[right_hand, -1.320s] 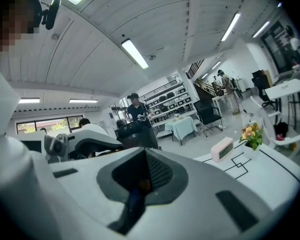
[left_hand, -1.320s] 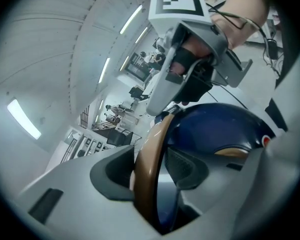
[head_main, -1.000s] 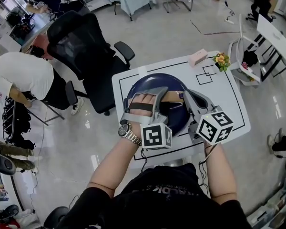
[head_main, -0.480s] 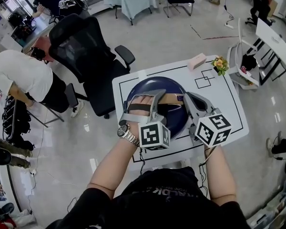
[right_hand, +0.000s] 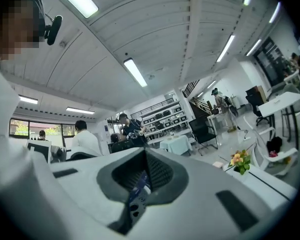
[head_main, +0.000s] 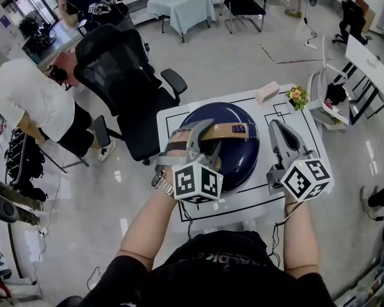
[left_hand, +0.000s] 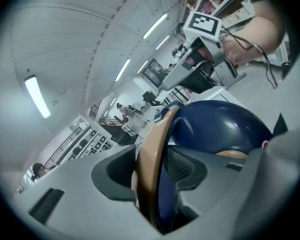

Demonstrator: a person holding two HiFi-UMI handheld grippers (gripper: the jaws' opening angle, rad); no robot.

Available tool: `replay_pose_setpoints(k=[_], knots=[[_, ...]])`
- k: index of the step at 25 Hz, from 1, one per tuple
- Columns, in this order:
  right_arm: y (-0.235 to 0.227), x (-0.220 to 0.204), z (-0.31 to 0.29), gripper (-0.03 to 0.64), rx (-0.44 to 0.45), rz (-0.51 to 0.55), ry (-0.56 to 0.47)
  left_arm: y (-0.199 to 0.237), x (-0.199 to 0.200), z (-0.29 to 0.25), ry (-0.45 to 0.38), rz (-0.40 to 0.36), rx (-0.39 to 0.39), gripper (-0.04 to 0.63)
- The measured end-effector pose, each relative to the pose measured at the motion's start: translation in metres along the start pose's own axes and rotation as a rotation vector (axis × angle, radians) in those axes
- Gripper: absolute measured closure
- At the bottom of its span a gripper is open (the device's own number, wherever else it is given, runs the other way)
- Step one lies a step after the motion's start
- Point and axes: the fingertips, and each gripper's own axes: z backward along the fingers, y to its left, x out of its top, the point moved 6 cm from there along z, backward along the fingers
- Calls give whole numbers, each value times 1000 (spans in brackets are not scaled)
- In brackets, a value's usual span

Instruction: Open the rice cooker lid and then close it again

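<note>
Rice cooker (head_main: 242, 158), navy, sits on a white table (head_main: 310, 125). Left gripper (head_main: 208, 139) clamps its tan handle (head_main: 227, 131). Right gripper (head_main: 277, 126) hovers beside it, jaws closed and empty.

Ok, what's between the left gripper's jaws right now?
The rice cooker's tan handle stands between them, and the left gripper is clamped on it. The left gripper view shows this plainly.

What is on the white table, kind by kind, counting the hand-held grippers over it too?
Rice cooker: 1
Pink box: 1
Flowers: 1
Hand-held grippers: 2 (left shut on the cooker's handle, right shut)
Total: 5
</note>
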Motion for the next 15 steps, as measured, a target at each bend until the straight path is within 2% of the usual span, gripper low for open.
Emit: replay_pose_setpoints(k=[7, 11, 15], knots=[[13, 15, -5, 615, 29, 24, -28, 31, -13, 30, -85, 164, 68, 425], [26, 13, -16, 615, 58, 33, -17, 52, -29, 49, -124, 282, 111, 428], [42, 8, -29, 615, 102, 39, -8, 66, -45, 66, -143, 361, 168, 437]])
